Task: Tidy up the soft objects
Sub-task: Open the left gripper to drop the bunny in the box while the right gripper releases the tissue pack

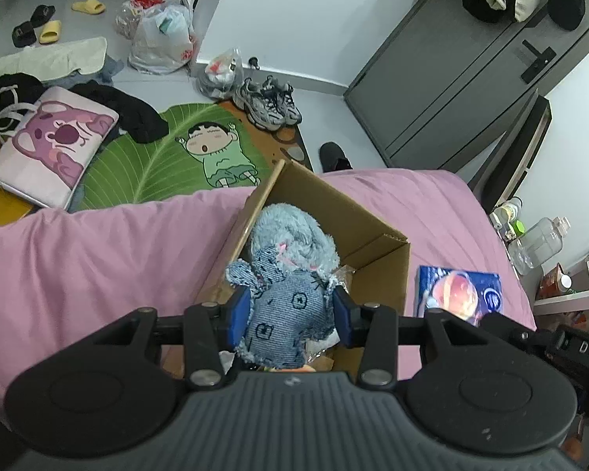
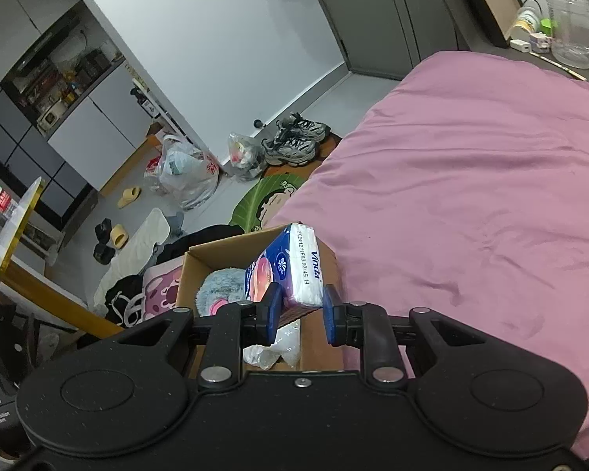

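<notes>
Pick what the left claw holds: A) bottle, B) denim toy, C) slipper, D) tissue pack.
B: the left claw has its pads pressed on both sides of the denim toy, above the box.

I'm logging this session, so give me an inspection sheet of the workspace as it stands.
Surface: pink bedsheet, wrinkled.
Job's things: open brown cardboard box on the bed holds a grey fluffy plush; blue denim stuffed toy; blue-and-white Vinda tissue pack.
Clutter: grey sneakers, plastic bags, slippers on the floor.
Grippers: left tool shut on the denim toy; right tool holds the tissue pack over the box.
Cables: nothing seen.
Surroundings: green leaf-shaped rug, grey wardrobe.
</notes>
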The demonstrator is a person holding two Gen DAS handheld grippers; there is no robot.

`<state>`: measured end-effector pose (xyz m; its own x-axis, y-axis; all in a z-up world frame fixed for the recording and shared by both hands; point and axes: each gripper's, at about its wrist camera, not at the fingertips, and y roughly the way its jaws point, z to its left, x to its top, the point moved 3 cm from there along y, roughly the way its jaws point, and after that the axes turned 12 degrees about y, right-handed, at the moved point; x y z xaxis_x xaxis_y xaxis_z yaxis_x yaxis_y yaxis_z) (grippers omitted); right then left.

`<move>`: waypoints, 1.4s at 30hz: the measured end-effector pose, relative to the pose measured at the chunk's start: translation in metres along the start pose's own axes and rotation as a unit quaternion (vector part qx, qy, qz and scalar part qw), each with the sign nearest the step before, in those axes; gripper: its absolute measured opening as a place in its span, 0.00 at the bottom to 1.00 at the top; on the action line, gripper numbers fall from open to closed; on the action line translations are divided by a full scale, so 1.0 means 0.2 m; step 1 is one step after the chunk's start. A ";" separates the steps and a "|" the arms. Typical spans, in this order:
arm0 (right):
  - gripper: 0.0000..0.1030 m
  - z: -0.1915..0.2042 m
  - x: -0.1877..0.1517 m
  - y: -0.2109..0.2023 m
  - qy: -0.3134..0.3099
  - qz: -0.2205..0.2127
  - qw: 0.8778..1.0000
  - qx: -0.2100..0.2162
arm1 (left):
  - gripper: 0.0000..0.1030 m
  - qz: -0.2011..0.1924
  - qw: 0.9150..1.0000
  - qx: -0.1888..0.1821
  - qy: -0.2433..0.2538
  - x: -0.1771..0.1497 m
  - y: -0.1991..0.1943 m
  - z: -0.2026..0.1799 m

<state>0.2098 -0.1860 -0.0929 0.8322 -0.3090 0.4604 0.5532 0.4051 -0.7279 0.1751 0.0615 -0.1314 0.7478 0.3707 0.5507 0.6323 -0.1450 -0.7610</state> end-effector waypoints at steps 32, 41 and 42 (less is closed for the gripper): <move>0.23 0.13 0.06 0.18 -0.053 -0.003 0.999 -0.014 | 0.66 0.011 1.000 0.017 -0.003 0.05 0.06 0.01; 0.37 0.08 0.03 0.08 -0.029 0.003 1.000 -0.005 | 0.66 0.005 1.000 0.027 0.009 0.05 -0.01 -0.03; 0.40 0.08 0.03 0.07 -0.028 0.001 1.000 -0.004 | 0.67 0.006 0.999 0.030 0.011 0.05 -0.02 -0.04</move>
<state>0.2242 -0.1684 -0.0924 0.8340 -0.2597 0.4868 0.5517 0.3982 -0.7328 0.1807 0.0586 -0.1207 0.7606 0.3485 0.5477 0.6099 -0.0948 -0.7868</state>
